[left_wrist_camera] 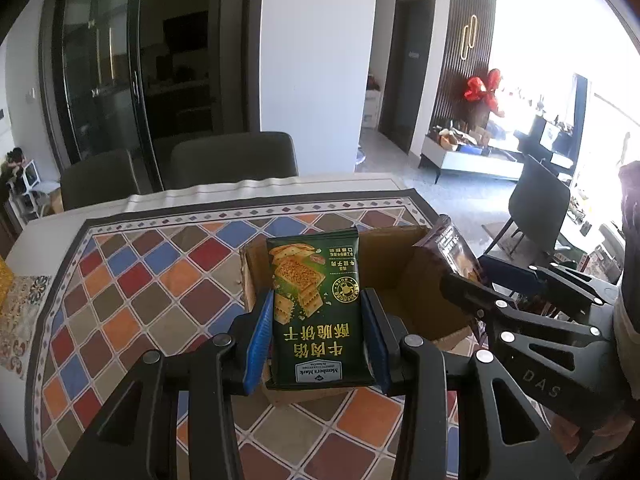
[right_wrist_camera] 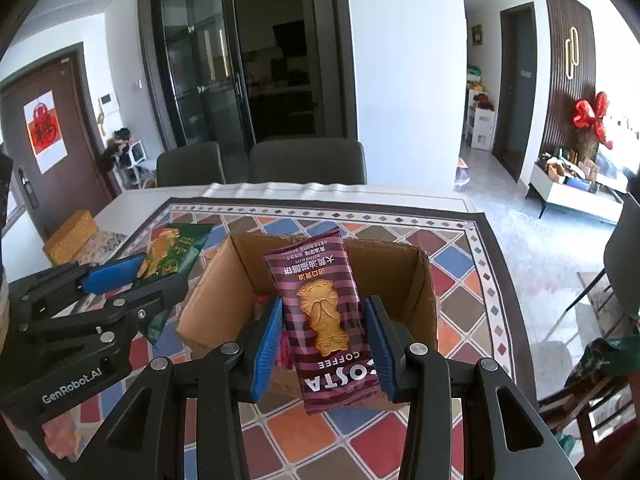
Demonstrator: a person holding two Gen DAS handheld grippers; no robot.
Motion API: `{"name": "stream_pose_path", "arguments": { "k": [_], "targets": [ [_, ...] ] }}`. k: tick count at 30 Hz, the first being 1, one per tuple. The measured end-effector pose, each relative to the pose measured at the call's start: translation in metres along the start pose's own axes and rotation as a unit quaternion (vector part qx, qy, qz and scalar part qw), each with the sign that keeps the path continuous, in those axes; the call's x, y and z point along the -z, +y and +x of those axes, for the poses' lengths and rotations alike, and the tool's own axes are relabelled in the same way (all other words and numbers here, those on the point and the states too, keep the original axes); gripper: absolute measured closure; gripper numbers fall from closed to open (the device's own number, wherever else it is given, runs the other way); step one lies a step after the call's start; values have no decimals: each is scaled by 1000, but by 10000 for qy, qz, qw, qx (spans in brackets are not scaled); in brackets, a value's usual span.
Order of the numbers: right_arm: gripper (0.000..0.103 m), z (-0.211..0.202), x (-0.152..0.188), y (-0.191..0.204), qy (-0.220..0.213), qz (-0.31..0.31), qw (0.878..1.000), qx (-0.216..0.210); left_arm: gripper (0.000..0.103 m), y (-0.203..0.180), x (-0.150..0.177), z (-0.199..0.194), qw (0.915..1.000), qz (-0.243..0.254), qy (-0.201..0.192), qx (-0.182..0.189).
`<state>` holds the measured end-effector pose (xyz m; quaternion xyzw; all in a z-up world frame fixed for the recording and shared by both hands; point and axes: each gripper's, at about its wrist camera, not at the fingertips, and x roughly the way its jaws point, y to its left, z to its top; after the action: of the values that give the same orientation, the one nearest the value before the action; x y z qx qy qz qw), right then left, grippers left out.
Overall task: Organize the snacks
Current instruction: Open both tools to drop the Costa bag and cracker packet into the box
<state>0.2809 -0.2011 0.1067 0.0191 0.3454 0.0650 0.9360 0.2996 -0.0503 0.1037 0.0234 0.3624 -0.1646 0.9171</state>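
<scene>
Both grippers are loaded and held above the open cardboard box [right_wrist_camera: 404, 280], which sits on the patterned tablecloth [left_wrist_camera: 160, 280]. The left gripper [left_wrist_camera: 318, 336] has its 2 blue pads clamped on the sides of the green cracker packet [left_wrist_camera: 316, 304]; from the right wrist view that packet hangs at about 10 o'clock of the box, just outside its left wall. The right gripper [right_wrist_camera: 324, 338] is closed on the striped pink cookie packet [right_wrist_camera: 324, 312], which hangs over the box's near half, roughly at its 6 o'clock. Something pink shows inside the box, too hidden to name. The step in hand looks like depositing. Next, each packet likely needs lowering inside the walls before the pads part, the left one first shifting toward 3 o'clock.
</scene>
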Motion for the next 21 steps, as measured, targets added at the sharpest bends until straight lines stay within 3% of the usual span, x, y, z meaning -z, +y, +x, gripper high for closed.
{"name": "stream_pose_path", "arguments": {
  "k": [11, 14, 21],
  "targets": [
    [60, 33, -20, -14, 330, 37, 9993, 154, 58, 4, -17, 41, 9983, -54, 566, 99],
    [55, 35, -21, -15, 338, -8, 9988, 366, 56, 4, -15, 43, 9984, -26, 556, -46],
    [45, 26, -16, -16, 284, 21, 9987, 426, 48, 0, -5, 27, 9990, 88, 381, -232]
  ]
}}
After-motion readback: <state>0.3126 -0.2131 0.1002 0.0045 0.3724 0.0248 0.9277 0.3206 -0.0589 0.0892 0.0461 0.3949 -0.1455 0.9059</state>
